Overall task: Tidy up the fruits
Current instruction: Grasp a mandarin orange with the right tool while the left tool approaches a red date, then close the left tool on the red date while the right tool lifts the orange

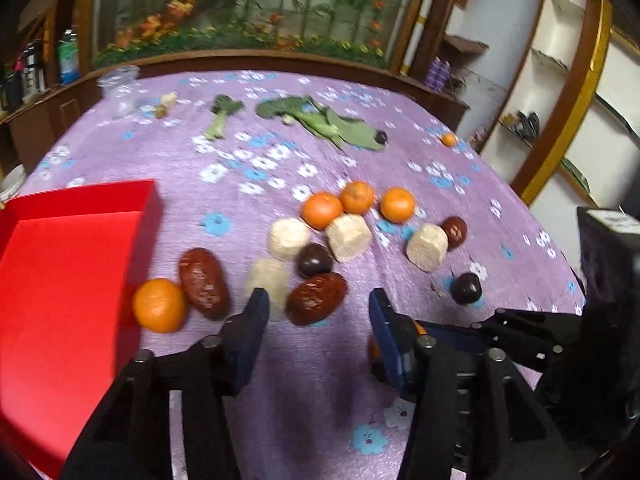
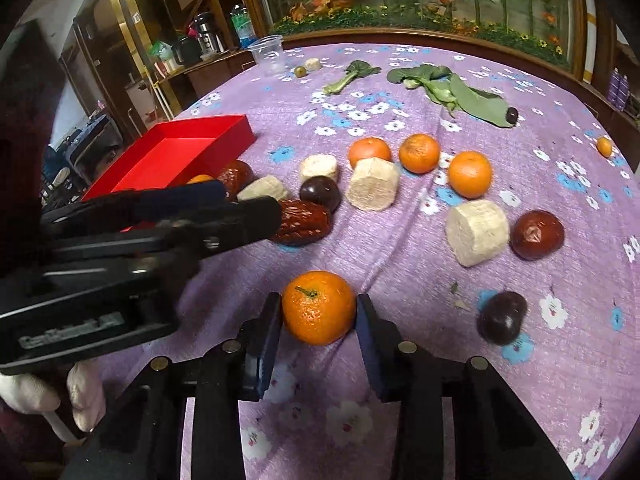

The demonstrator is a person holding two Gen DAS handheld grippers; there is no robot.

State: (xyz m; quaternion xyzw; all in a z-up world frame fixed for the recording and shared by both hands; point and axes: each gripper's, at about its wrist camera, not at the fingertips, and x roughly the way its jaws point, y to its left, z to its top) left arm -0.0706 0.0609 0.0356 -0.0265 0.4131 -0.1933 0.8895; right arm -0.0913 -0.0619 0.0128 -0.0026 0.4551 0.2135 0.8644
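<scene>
Tangerines, red dates, dark plums and pale corn-like chunks lie on a purple flowered cloth. My right gripper (image 2: 319,312) has its jaws against both sides of a tangerine (image 2: 318,307) on the cloth. My left gripper (image 1: 318,300) is open and empty above the cloth, just short of a red date (image 1: 316,298) and a pale chunk (image 1: 269,280). It shows from the side in the right wrist view (image 2: 248,204). An empty red box (image 1: 60,280) lies at the left, with a tangerine (image 1: 159,305) and a date (image 1: 203,282) beside it.
Three tangerines (image 1: 356,204) and more chunks, dates and plums lie mid-table. Leafy greens (image 1: 320,120), a clear plastic cup (image 1: 120,88) and a small tangerine (image 1: 449,139) lie at the far side. Wooden cabinets and shelves surround the table.
</scene>
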